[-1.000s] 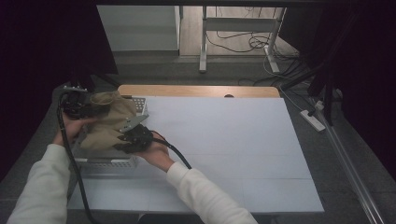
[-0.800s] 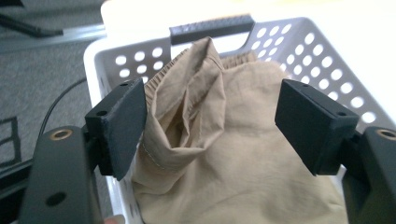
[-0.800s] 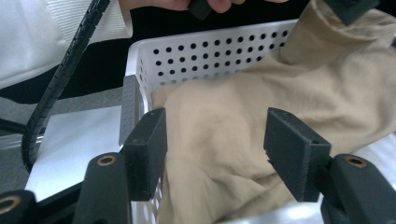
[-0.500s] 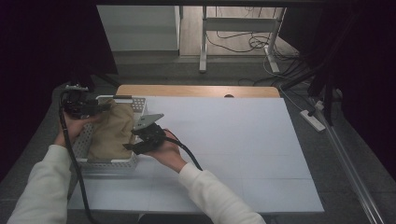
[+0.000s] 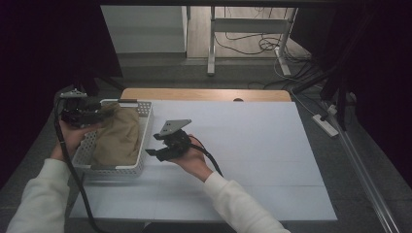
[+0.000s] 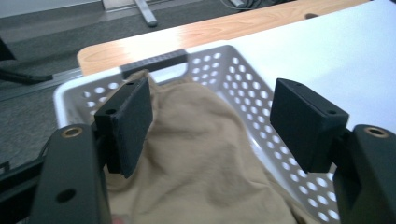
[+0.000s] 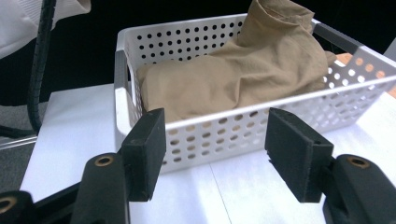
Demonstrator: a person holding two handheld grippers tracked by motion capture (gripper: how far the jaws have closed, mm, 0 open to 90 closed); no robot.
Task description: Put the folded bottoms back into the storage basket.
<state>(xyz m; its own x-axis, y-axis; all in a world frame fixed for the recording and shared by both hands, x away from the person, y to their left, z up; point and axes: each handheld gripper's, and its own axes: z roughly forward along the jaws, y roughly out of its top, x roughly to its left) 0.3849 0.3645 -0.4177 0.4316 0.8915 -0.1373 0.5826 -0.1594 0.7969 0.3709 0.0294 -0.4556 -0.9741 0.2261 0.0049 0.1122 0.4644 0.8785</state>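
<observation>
Tan cloth (image 5: 118,137) lies bunched in the white perforated basket (image 5: 144,127) at the left end of the desk (image 5: 252,145), filling most of it and rising to a peak near the basket's far end. In the left gripper view the cloth (image 6: 196,154) sits just below and between the jaws, with the basket's dark handle (image 6: 154,61) beyond it. The left tongs (image 5: 85,110) hang over the basket's far left corner with their jaws wide apart and nothing between them; whether the left pad brushes the fabric I cannot tell. The right tongs (image 5: 167,145) are held just beside the basket's right wall, above the white desk top, also spread wide and empty. From the right gripper view the basket wall (image 7: 224,135) faces the jaws, with the cloth (image 7: 233,79) heaped behind it.
</observation>
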